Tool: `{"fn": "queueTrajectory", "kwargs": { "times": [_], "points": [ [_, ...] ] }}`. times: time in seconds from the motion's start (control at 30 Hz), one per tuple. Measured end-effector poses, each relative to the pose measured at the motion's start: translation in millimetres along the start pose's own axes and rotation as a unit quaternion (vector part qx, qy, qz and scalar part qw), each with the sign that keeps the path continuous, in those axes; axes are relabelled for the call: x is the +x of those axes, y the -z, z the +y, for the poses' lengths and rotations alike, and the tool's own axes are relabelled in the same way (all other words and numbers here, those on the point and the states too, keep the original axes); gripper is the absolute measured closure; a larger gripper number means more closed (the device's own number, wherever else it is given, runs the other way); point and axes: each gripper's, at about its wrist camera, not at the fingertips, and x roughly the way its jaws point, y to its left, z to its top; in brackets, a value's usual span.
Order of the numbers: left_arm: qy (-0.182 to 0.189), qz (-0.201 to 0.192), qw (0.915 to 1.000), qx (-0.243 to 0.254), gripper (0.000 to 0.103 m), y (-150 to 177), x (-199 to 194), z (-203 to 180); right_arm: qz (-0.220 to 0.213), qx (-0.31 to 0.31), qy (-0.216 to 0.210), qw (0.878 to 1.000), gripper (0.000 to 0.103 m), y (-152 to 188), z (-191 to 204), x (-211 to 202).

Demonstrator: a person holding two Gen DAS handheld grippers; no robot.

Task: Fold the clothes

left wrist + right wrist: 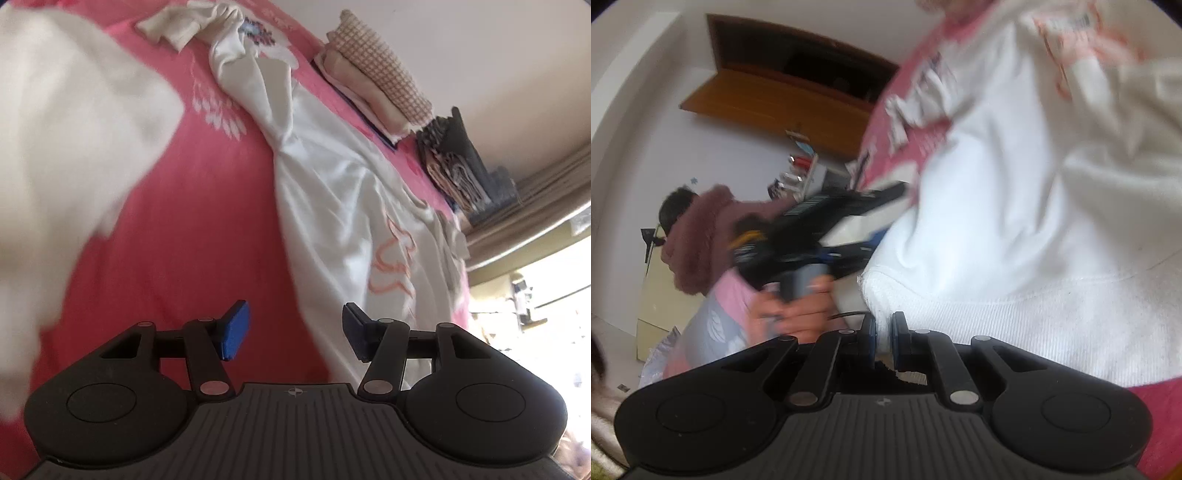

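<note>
Left wrist view: left gripper (293, 330), jaws apart and empty, hovers over a pink bedsheet (207, 206) with one white shirt (332, 206) spread out and two folded stacks (376, 81). Right wrist view: right gripper (883, 338) pinches one white sweatshirt (1015, 229) by its hem.

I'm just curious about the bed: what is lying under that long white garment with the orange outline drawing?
Under the white garment lies the pink bedspread, bare to its left with a white feather-like print. Whatever sits directly beneath the cloth is covered and cannot be seen.

No legible text — only blurred print on the white sweatshirt (1015, 206).
</note>
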Motion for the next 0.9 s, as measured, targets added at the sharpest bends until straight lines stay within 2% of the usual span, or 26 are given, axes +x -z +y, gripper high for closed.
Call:
{"fn": "queueTrajectory", "kwargs": {
  "times": [0.1,0.13,0.2,0.27,0.3,0.37,0.43,0.5,0.9],
  "points": [
    [0.009,0.029,0.9994,-0.015,0.048,16.5,7.6,2.8,-0.002,0.032,-0.015,0.999,0.094,4.0,-11.5,1.7],
    [0.011,0.038,0.9990,-0.019,0.048,21.6,11.5,3.2,-0.001,0.024,-0.001,1.000,0.094,4.7,-11.0,-0.3],
    [0.007,0.053,0.9983,-0.023,0.048,29.7,25.2,3.5,0.011,-0.002,0.055,0.998,0.093,6.3,-8.6,-1.6],
    [-0.014,0.065,0.9975,-0.021,0.048,35.7,39.6,5.7,0.031,-0.021,0.129,0.991,0.091,10.7,-8.7,6.2],
    [-0.028,0.071,0.9970,-0.016,0.048,38.5,45.9,6.8,0.040,-0.015,0.141,0.989,0.090,12.6,-10.4,8.8],
    [-0.048,0.075,0.9961,-0.006,0.050,41.8,51.6,8.3,0.052,-0.003,0.146,0.988,0.083,14.5,-10.7,11.2],
    [-0.037,0.076,0.9964,-0.008,0.049,40.8,50.7,11.0,0.044,-0.023,0.149,0.988,0.070,14.0,-0.7,7.8],
    [-0.027,0.079,0.9964,-0.011,0.049,39.3,50.3,14.3,0.030,-0.044,0.154,0.987,0.065,12.8,8.9,1.9],
    [0.003,0.100,0.9948,0.015,0.049,45.1,52.8,11.1,-0.057,-0.002,0.184,0.981,0.065,-10.5,-17.3,-39.0]
  ]
}}
